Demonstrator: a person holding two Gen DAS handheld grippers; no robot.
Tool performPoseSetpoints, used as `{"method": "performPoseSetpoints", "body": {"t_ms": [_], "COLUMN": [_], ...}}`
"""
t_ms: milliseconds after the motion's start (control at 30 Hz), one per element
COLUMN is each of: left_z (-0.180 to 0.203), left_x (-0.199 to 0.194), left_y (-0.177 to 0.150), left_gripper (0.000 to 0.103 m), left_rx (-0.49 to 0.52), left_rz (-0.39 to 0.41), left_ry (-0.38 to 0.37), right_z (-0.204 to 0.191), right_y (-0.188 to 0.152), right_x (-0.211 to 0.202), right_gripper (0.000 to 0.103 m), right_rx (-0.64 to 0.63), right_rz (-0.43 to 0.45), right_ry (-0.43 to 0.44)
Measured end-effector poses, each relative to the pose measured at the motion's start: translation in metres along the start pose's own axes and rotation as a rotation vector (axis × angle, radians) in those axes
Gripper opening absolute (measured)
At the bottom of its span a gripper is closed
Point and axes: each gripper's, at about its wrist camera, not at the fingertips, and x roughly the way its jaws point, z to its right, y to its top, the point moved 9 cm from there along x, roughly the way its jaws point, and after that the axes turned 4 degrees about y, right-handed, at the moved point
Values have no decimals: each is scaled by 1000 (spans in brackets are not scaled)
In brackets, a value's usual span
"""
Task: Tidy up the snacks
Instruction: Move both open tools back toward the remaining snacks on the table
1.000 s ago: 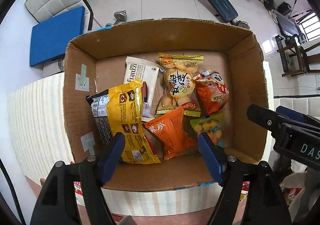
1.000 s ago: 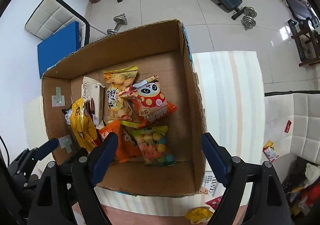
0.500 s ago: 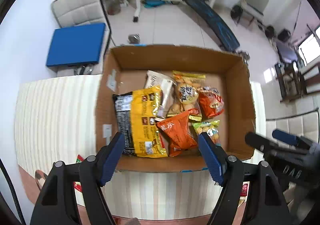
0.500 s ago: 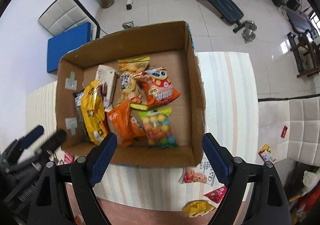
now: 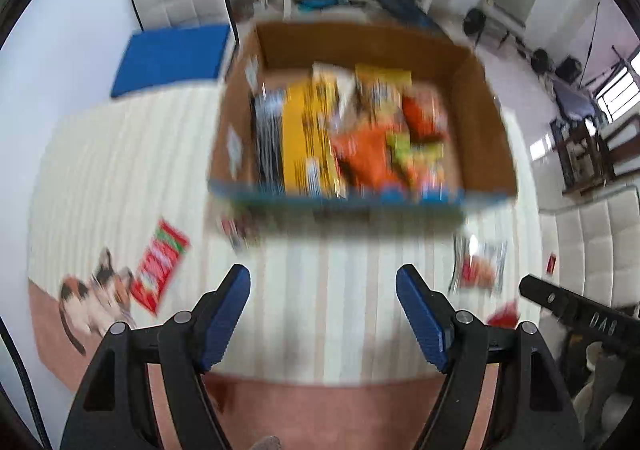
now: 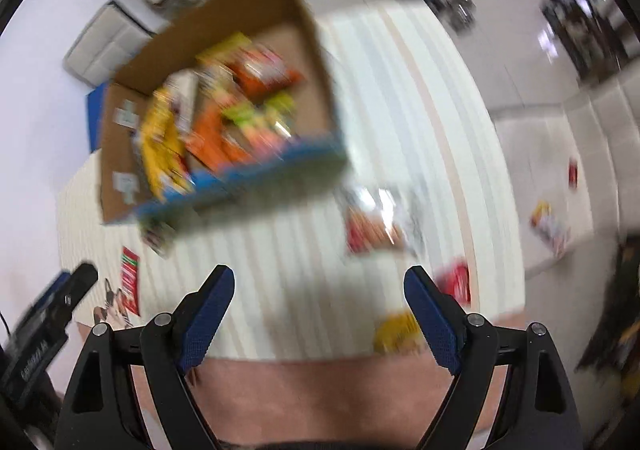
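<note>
Now both grippers, left (image 5: pixel 323 286) and right (image 6: pixel 319 288), have backed off the box (image 5: pixel 484 121), jaws wide and empty; loose snacks (image 6: pixel 370 223) near the worktop's front edge come next.

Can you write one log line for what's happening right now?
left gripper: open, empty | right gripper: open, empty | cardboard box: holds snacks | red packet: loose on striped cloth

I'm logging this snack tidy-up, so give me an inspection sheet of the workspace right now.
Surface: striped cloth over a table, bare between both claws.
Job's things: cardboard box holding several snack packets; loose packets outside, a red one at left, a clear one at right.
Clutter: cat-picture item at the cloth's left edge.
Grippers: left claw open, empty; right claw open, empty.
Cables: dark cord at frame edge.
Surroundings: weight bench, chairs, blurred.
</note>
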Motion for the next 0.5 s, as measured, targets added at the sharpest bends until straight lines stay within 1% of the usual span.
{"method": "performPoseSetpoints", "body": {"t_ms": [133,200,333,433,500], "left_z": [15,20,28,32,33], "left_x": [38,52,67,73,79], "left_y": [-50,-68,-90,-99,-105], "left_gripper": [74,74,74,74,74], "left_rx": [12,17,35,46,49], "left_rz": [-118,-155,-194,-208,-220], "left_ry": [-18,-14,2,11,13], "right_z": [55,76,104,115,118], "right_y": [-39,-55,-78,-87,-91], "right_x": [32,48,76,95,107], "right_gripper": [89,89,89,89,89], "right_rx": [155,223,333,405,463], "right_rz": [-75,-114,-166,-194,-210], "right_ry": [8,20,46,82,127]}}
